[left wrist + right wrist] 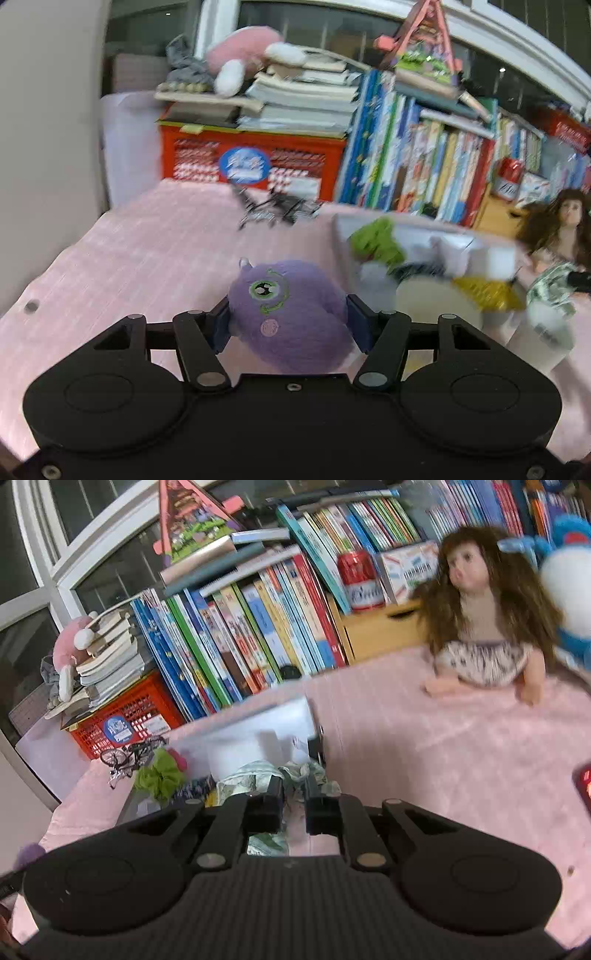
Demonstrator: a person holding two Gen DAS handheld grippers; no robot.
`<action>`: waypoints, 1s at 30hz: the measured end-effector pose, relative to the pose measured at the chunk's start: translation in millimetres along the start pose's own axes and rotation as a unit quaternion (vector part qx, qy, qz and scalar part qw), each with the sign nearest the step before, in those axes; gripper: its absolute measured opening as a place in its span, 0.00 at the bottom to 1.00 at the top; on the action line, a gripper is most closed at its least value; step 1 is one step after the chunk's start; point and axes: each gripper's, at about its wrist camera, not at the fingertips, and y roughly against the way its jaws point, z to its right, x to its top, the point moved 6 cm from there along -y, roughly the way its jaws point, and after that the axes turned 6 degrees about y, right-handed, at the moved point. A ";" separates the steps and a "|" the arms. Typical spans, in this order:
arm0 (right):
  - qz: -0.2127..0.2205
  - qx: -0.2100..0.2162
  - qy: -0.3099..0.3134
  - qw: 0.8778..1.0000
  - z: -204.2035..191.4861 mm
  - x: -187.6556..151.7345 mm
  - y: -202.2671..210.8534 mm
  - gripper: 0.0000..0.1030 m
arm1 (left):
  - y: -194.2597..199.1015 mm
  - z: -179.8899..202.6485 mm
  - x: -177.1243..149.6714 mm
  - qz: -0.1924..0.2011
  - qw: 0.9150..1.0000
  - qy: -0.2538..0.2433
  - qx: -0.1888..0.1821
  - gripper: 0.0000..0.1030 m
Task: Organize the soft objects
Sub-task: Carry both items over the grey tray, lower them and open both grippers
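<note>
My left gripper (288,317) is shut on a purple plush toy (291,314) with a green eye, held above the pink cloth (147,251). Right of it stands a white box (495,254) holding a green soft thing (376,240), a yellow one (487,293) and others. My right gripper (294,786) is shut on a pale green patterned cloth (255,781) at the near edge of the same white box (266,723). The green soft thing (160,773) lies at the box's left. A corner of the purple toy (29,853) shows at far left.
A long-haired doll (480,627) sits on the pink cloth (443,757) beside a blue and white plush (569,590). A red crate (251,158) under stacked books, a row of upright books (240,638), a toy bicycle (129,755) and a red can (360,579) line the back.
</note>
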 end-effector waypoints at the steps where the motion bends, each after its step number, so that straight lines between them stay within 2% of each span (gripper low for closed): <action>1: 0.005 -0.002 0.003 1.000 -1.7 6.6 0.7 0.14 | -1.5 5.6 9.9 0.002 1.000 0.000 -0.011 0.58; 5: 0.025 0.003 0.019 0.999 -14.5 37.4 -0.7 0.14 | -11.0 35.1 50.5 0.007 0.999 -0.018 -0.049 0.58; 8: 0.033 0.002 0.031 0.999 -25.1 61.8 -10.1 0.14 | -24.8 59.9 76.8 -0.004 0.997 -0.033 -0.072 0.58; 11: 0.034 0.005 0.036 0.999 -34.4 84.0 -26.6 0.14 | -48.0 90.2 101.5 -0.032 0.994 -0.055 -0.088 0.58; 16: 0.032 0.006 0.050 0.998 -48.6 104.6 -60.9 0.14 | -102.6 132.0 122.7 -0.085 0.989 -0.066 -0.098 0.58; 24: -0.019 -0.024 0.067 0.997 -59.8 97.6 -126.0 0.14 | -202.2 161.4 110.4 -0.181 0.979 -0.052 -0.082 0.58; 30: -0.050 -0.049 0.068 0.995 -47.9 79.0 -153.8 0.14 | -243.0 171.4 92.1 -0.198 0.976 -0.062 -0.058 0.58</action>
